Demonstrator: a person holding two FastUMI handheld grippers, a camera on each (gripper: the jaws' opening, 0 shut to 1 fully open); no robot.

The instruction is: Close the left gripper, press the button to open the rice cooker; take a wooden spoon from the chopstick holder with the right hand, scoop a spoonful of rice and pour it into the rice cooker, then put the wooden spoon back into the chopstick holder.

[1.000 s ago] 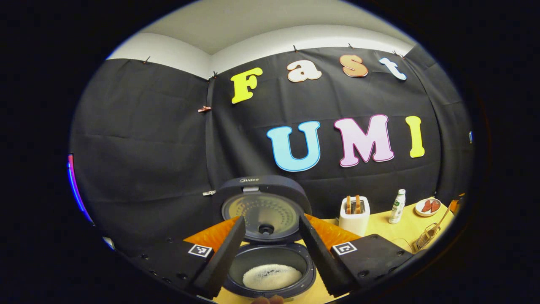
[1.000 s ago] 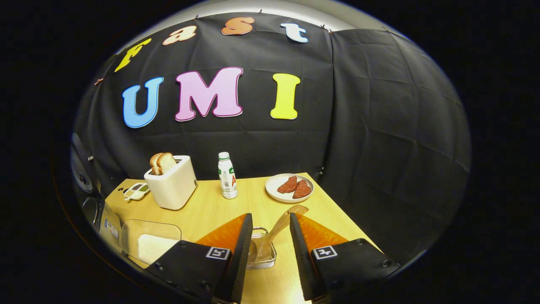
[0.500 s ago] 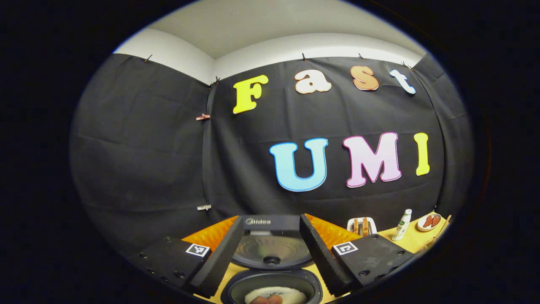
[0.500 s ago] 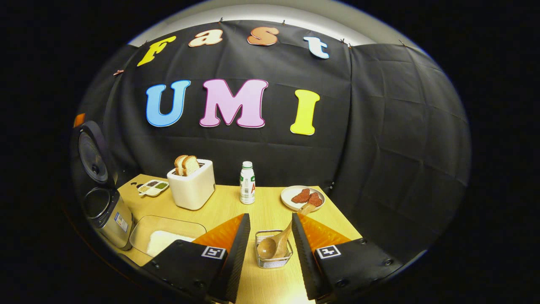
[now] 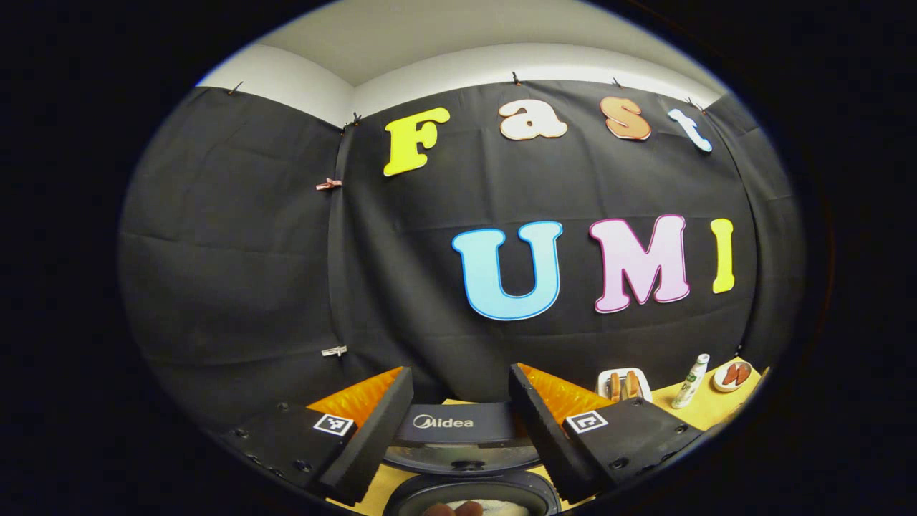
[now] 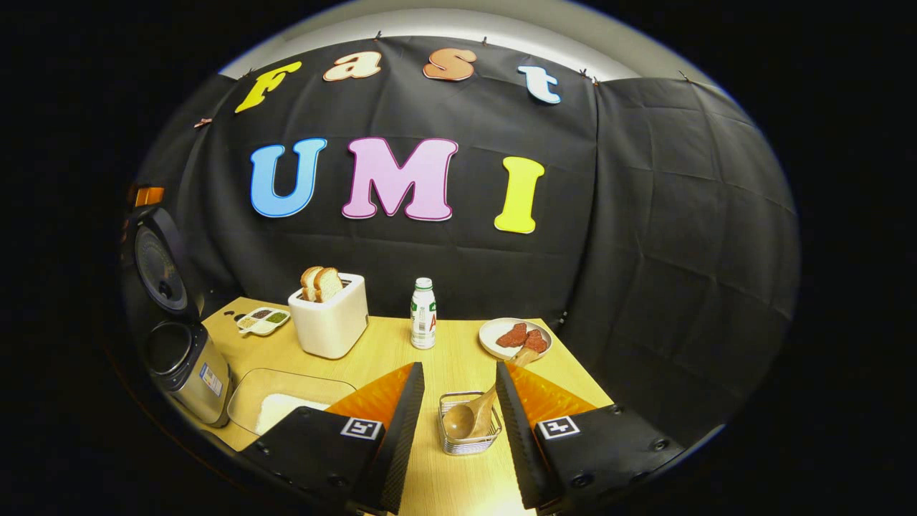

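Observation:
In the left gripper view my left gripper (image 5: 460, 374) is open and empty above the dark rice cooker (image 5: 458, 424). The cooker's lid stands up, and white rice shows in its pot at the bottom edge. In the right gripper view the rice cooker (image 6: 188, 362) stands open at the far left. My right gripper (image 6: 458, 369) is open and held back from the wire chopstick holder (image 6: 466, 448). The wooden spoon (image 6: 458, 423) lies in the holder, bowl down, with its handle leaning up to the right. A clear rice container (image 6: 286, 405) sits between the cooker and the holder.
On the wooden table (image 6: 444, 351) stand a white toaster (image 6: 329, 315) with bread, a small white bottle (image 6: 423, 304), a plate of red meat (image 6: 514, 337) and a small seasoning dish (image 6: 263, 320). Black cloth walls close in behind and on the right.
The left gripper has risen and tilted up, so the cooker has sunk to the bottom of its view. The right gripper has drawn back from the holder; the spoon stays in it.

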